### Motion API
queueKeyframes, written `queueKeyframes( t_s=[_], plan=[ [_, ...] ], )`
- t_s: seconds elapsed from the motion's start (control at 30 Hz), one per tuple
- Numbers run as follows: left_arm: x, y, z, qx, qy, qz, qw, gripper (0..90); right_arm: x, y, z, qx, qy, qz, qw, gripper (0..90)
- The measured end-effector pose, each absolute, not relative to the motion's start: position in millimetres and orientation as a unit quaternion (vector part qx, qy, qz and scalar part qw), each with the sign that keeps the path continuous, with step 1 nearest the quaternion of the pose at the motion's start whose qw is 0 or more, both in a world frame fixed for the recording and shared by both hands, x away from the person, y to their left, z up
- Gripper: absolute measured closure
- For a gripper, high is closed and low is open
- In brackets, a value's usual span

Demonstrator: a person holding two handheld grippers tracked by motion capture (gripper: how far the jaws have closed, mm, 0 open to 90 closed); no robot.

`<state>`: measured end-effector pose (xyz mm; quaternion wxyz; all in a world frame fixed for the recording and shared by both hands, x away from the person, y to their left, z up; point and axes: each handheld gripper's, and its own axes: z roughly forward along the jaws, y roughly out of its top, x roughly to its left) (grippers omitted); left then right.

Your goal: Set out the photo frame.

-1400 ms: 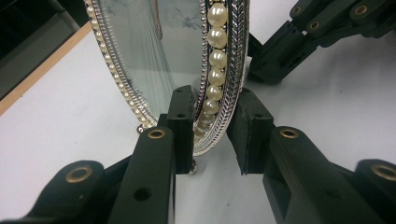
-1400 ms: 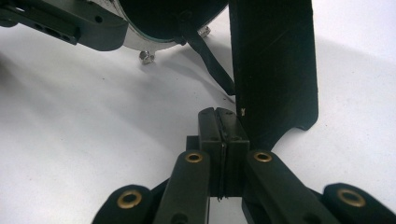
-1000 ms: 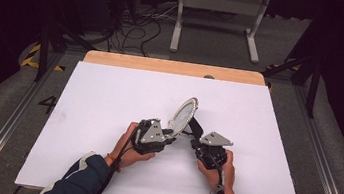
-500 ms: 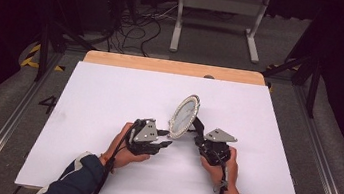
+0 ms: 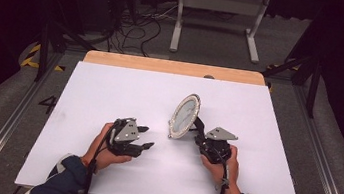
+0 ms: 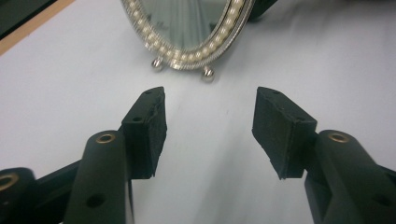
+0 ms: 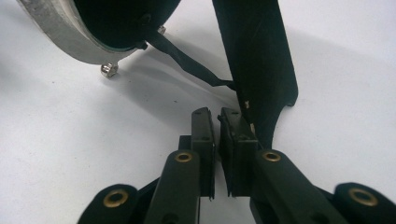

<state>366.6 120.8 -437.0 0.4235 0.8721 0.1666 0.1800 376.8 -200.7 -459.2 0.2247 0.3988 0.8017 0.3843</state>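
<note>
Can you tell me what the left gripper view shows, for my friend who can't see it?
An oval mirror with a pearl-beaded rim stands on two small ball feet on a white table. In front, the left gripper points at it, jaws open and empty.

The left gripper (image 5: 146, 137) has let go of the mirror (image 5: 184, 116) and drawn back, apparently leftward; its jaws have just been opening, nothing between them.

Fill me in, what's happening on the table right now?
A person is setting up a small oval mirror on the white table. The right gripper sits at the mirror's black back stand, jaws nearly together. The left gripper is off the mirror, its jaws just opened and empty.
</note>
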Motion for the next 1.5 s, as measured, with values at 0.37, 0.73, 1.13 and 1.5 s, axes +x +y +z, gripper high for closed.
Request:
queueKeyframes(
  t_s=[0.37, 0.73, 1.13, 1.5],
  plan=[
    [338.8, 175.3, -448.7, 0.863, 0.222, 0.186, 0.414, 28.1, 355.2, -178.8, -444.0, 0.355, 0.810, 0.419, 0.205, 66.1],
    [323.8, 199.0, -453.6, 0.859, 0.249, 0.190, 0.405, 24.2, 371.0, -151.3, -444.2, 0.391, 0.785, 0.438, 0.196, 47.3],
    [326.1, 197.7, -455.2, 0.863, 0.247, 0.192, 0.397, 23.1, 386.4, -145.1, -443.3, 0.417, 0.748, 0.481, 0.185, 56.5],
    [325.9, 190.9, -460.6, 0.871, 0.242, 0.187, 0.384, 22.5, 381.7, -150.5, -441.4, 0.422, 0.752, 0.477, 0.168, 61.3]
  ],
)
